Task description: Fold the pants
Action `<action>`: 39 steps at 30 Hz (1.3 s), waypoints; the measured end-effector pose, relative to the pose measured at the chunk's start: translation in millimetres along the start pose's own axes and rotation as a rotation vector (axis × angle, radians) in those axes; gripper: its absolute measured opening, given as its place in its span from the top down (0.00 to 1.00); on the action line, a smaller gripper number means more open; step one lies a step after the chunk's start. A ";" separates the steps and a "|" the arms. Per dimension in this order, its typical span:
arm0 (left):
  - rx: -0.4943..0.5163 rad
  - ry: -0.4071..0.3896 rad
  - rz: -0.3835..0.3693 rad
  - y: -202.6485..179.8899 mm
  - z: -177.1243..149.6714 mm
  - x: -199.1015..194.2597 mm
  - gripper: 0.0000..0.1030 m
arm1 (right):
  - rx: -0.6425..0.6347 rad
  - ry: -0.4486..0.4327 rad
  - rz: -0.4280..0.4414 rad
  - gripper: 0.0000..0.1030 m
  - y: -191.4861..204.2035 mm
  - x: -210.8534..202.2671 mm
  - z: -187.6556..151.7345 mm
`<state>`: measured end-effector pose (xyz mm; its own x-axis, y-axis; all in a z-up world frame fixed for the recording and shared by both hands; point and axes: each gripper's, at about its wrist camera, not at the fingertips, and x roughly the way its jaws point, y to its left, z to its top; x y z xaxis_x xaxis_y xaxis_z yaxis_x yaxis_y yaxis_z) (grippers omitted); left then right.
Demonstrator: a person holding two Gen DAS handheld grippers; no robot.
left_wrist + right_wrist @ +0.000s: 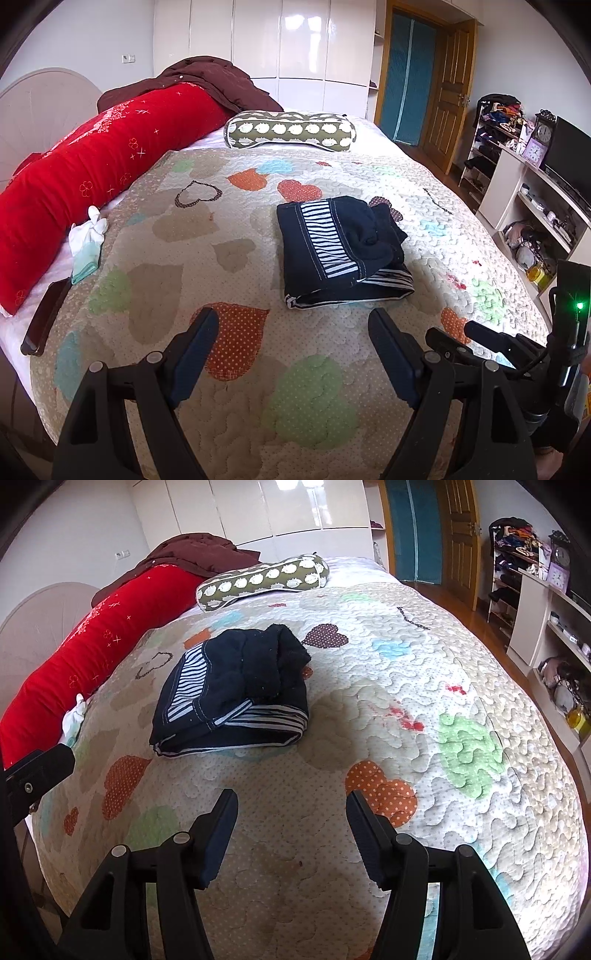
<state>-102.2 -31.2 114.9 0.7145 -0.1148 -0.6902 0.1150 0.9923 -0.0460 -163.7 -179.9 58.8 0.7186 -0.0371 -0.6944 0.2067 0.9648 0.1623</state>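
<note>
Both grippers, left gripper and right gripper, are held wide and empty above the near quilt. The pants, folded mid-bed, appear soft and light; the near folded edge is judged best gripped.

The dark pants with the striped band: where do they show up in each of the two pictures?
Left wrist view: the pants lie folded on the quilt, just right of the picture's middle, ahead of the open left hand-held gripper.
Right wrist view: the pants sit left of the middle, in the upper half.
Shared landmark: the green spotted pillow lies beyond them in both.
</note>
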 end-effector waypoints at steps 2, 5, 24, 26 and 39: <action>-0.002 -0.007 0.003 0.7 0.3 -0.9 0.20 | -0.006 0.000 0.002 0.36 2.0 0.7 0.0; -0.007 -0.015 0.007 2.0 0.6 -2.3 0.18 | -0.010 0.003 0.001 0.36 3.5 2.4 -0.1; -0.017 0.039 0.011 7.6 -3.2 12.4 0.17 | 0.014 0.049 0.001 0.36 -1.3 16.0 -4.1; -0.015 0.042 0.012 7.1 -3.5 13.9 0.17 | 0.018 0.053 0.005 0.36 -2.4 17.5 -5.0; -0.014 0.075 0.008 6.7 -6.8 27.8 0.17 | 0.021 0.076 0.007 0.35 -5.9 29.5 -8.0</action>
<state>-86.3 -27.4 90.6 0.6615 -0.1038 -0.7427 0.0996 0.9938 -0.0501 -149.1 -184.6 31.8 0.6677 -0.0092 -0.7444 0.2161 0.9593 0.1819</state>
